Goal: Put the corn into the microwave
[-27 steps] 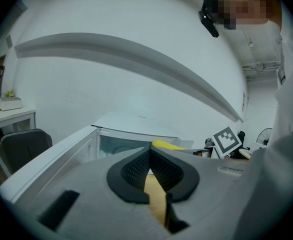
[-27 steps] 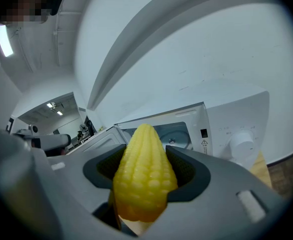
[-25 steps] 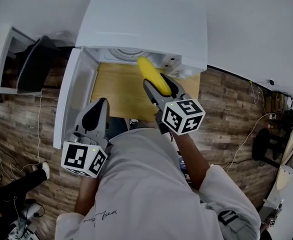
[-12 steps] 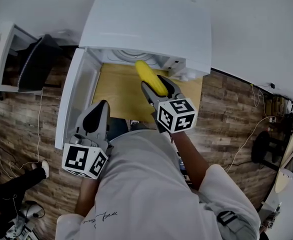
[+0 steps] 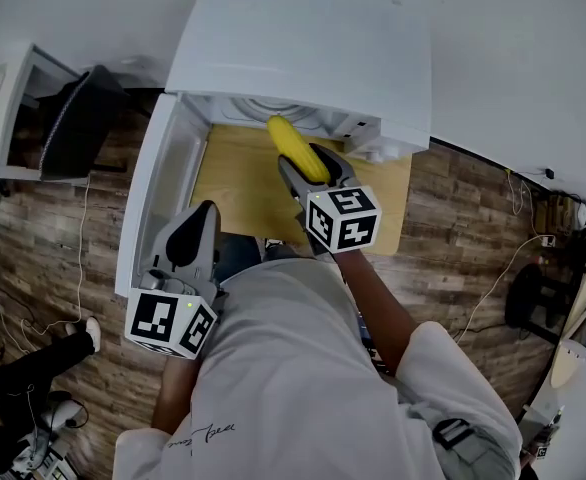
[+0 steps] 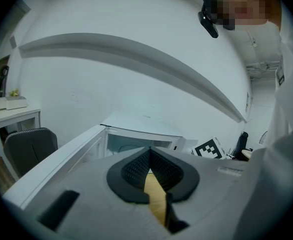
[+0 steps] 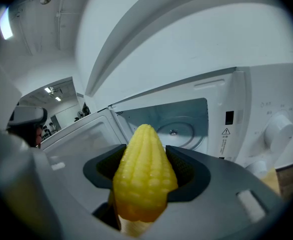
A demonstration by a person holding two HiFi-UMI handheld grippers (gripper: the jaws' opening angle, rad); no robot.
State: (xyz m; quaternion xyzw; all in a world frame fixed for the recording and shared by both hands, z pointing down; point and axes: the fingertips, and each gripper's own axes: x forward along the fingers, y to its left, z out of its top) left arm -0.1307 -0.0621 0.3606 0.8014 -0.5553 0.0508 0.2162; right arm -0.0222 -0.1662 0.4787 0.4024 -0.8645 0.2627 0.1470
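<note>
A plank floor (image 5: 43, 238) runs under a pale wooden table (image 5: 233, 183) set against a white wall. Nearest the person, the left gripper (image 5: 203, 211) hangs low over the table's front edge, just beside the open door (image 5: 158, 188). Its jaws are pressed together at the tips with nothing between them; only a sliver of table shows through the slit behind the pads.

Further forward and to the right, the right gripper (image 5: 311, 168) is clamped on the corn (image 5: 291, 146). The jaws grip the cob's thick lower half, and its tapered tip points ahead towards the microwave (image 5: 303, 53).

The microwave stands on the table with its door swung out to the left. In the right gripper view the cavity and its round glass turntable (image 7: 179, 126) lie straight ahead of the tip. The corn seems to be just at the mouth, though I cannot tell whether the tip has crossed it.

A black chair (image 5: 78, 118) stands off to the left.
</note>
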